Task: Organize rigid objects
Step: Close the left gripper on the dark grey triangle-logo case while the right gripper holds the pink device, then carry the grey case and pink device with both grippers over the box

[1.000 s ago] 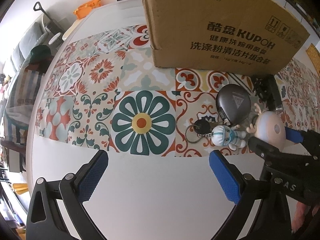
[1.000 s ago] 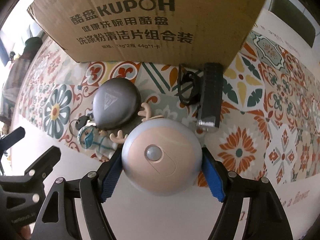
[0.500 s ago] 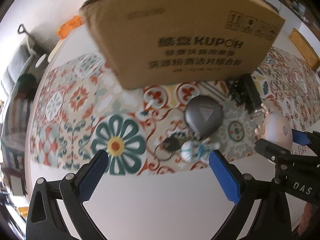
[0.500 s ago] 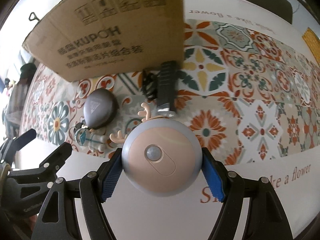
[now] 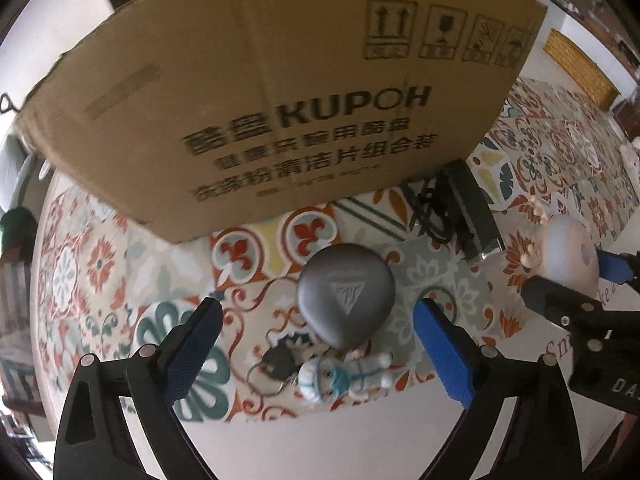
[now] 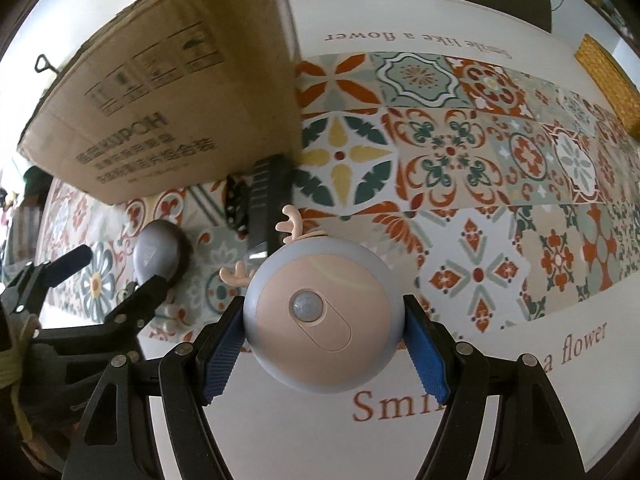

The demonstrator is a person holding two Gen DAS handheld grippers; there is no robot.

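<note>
My right gripper [image 6: 322, 346] is shut on a round grey-and-peach night light with antlers [image 6: 320, 320], held above the table; it also shows at the right of the left wrist view [image 5: 568, 256]. My left gripper [image 5: 320, 344] is open and empty, its jaws on either side of a dark grey rounded case [image 5: 346, 300] and a small masked figure keychain with keys [image 5: 340, 374]. A black rectangular device with a cord [image 5: 460, 208] lies against the KUPOH cardboard box [image 5: 280, 100].
The patterned tile mat [image 6: 480, 160] covers the white table [image 6: 440, 440]. The tall cardboard box [image 6: 180, 100] stands at the back left. A woven mat [image 6: 608, 80] lies at the far right edge.
My left gripper has moved forward and right, so the grey case and keychain now lie between its jaws. My right gripper has lifted the night light and moved back right.
</note>
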